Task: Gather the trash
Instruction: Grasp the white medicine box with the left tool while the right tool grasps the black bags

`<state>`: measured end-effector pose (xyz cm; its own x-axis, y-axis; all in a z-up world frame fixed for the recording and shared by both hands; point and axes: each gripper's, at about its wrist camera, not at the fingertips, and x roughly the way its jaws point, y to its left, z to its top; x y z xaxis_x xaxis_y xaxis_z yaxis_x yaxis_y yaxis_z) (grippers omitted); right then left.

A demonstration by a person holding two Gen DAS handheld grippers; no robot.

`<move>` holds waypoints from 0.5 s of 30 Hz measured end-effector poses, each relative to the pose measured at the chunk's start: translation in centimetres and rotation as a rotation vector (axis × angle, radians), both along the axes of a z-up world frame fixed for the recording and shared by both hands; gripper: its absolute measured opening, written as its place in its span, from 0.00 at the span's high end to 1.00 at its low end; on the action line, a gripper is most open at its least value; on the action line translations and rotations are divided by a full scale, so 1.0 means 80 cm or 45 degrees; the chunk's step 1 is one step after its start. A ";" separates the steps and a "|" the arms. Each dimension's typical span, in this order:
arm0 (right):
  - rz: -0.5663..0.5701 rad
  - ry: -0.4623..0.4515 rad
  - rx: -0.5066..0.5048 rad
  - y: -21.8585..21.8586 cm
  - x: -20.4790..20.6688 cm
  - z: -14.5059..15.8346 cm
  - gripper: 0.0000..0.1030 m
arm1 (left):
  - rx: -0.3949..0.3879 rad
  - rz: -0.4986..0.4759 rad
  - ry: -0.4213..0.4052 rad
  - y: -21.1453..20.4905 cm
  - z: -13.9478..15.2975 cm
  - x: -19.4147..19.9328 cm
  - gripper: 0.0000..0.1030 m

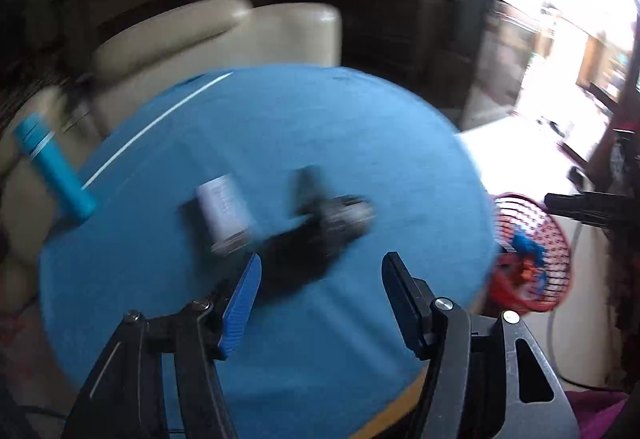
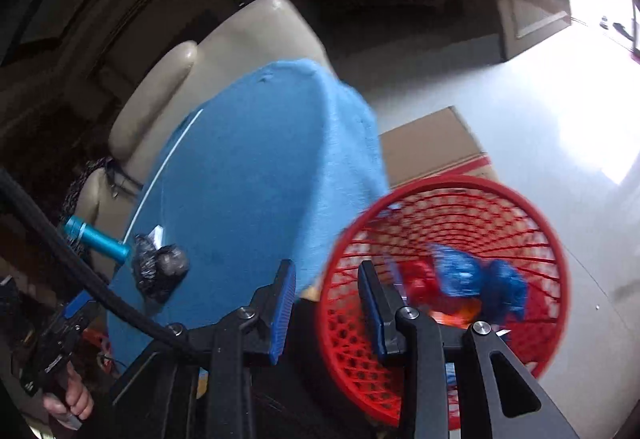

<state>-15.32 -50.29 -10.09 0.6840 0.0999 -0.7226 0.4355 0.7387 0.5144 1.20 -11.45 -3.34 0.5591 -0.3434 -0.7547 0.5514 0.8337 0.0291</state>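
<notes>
A round surface draped in a blue cloth filled most of both views, with a cream armchair behind it. On the floor at its edge stood a red mesh basket, which already held crumpled blue and red wrappers.

Trash was left on the surface: a crumpled black bag lay near its middle, blurred in the left view, and just beside it a small white container lay on its side. A turquoise cylinder rested at the far left rim, partly over the edge; whether it was trash could not be told.

The left tool hung over the near part of the surface with its jaws apart and nothing between them, pointing down toward the black bag. The right tool sat above the basket's rim, its jaws drawn fairly close together and holding nothing. A hand gripped the left tool's handle.

The step in hand looked like the left tool's reach for the black bag. To do it well, the person would probably need to slow the sweep, centre the bag between the pads, and close on its bulk rather than a loose fold. The white container lay close enough to be knocked aside.
</notes>
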 end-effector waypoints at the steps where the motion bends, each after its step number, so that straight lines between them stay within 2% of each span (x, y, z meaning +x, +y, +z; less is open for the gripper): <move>1: 0.038 -0.006 0.007 0.011 0.014 0.002 0.66 | 0.015 0.082 -0.006 0.029 -0.004 0.008 0.38; 5: 0.218 -0.025 0.004 0.069 0.076 0.016 0.64 | 0.029 0.288 -0.009 0.101 -0.011 0.025 0.38; 6: 0.257 -0.029 0.002 0.082 0.089 0.019 0.58 | 0.020 0.317 -0.004 0.112 -0.013 0.028 0.38; 7: 0.307 -0.035 0.001 0.100 0.106 0.022 0.41 | 0.005 0.343 0.004 0.122 -0.015 0.031 0.38; 8: 0.344 -0.040 0.000 0.115 0.121 0.023 0.36 | -0.007 0.359 0.012 0.130 -0.017 0.035 0.38; 12: 0.487 -0.074 -0.004 0.174 0.178 0.027 0.36 | -0.034 0.373 0.033 0.137 -0.027 0.041 0.38; 15: 0.562 -0.031 -0.034 0.210 0.217 0.019 0.36 | -0.043 0.363 0.049 0.139 -0.032 0.041 0.38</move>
